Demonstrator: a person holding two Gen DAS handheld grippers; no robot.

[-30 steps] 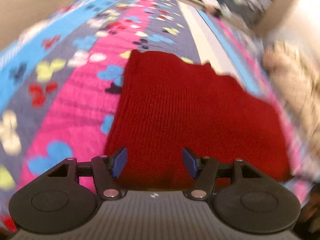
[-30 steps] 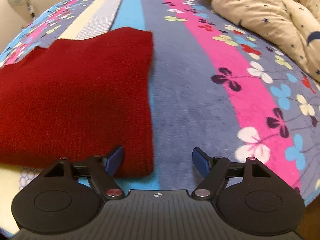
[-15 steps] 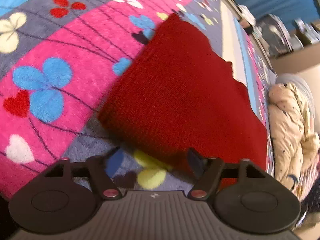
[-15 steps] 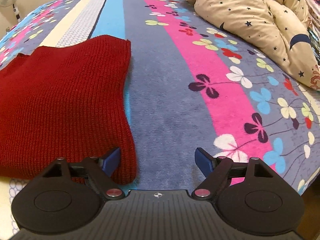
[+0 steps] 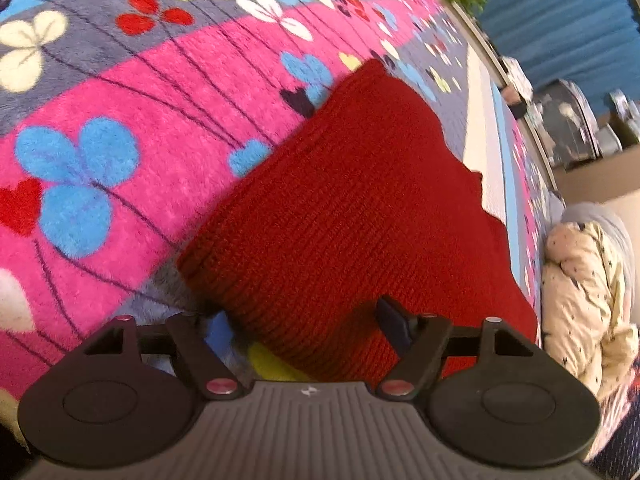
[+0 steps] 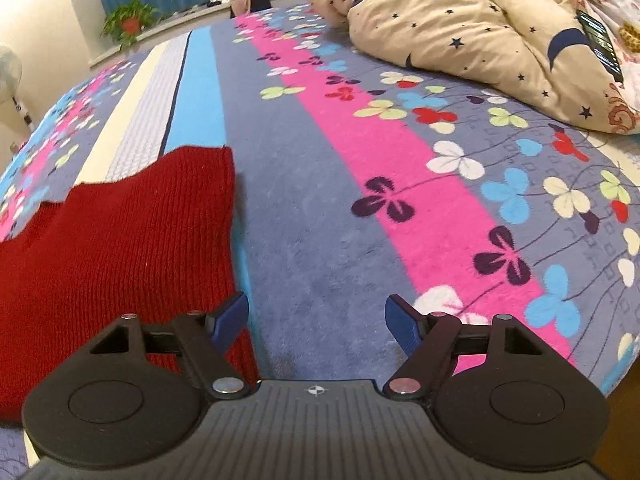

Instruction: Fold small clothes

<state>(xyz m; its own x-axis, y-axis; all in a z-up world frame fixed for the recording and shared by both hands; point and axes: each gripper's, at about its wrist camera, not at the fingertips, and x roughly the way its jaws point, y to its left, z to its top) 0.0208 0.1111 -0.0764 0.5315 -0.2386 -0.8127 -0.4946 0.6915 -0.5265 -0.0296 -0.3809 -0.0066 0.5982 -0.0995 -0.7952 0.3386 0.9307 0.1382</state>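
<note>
Left wrist: the red knit [image 5: 352, 216] lay folded flat on the flowered bedspread [image 5: 132, 160], its near corner between the fingers of the left gripper [image 5: 308, 320]. Jaws had just been closing a little but stood spread, pads clear of the cloth. A cream quilt [image 5: 580, 292] sat at far right. Right wrist: the knit [image 6: 120, 248] lay to the left; the right gripper [image 6: 316, 320] hung over bare bedspread [image 6: 320, 240], jaws just narrowed, apart, nothing between them, left finger [image 6: 230, 316] just beside the knit's edge.
</note>
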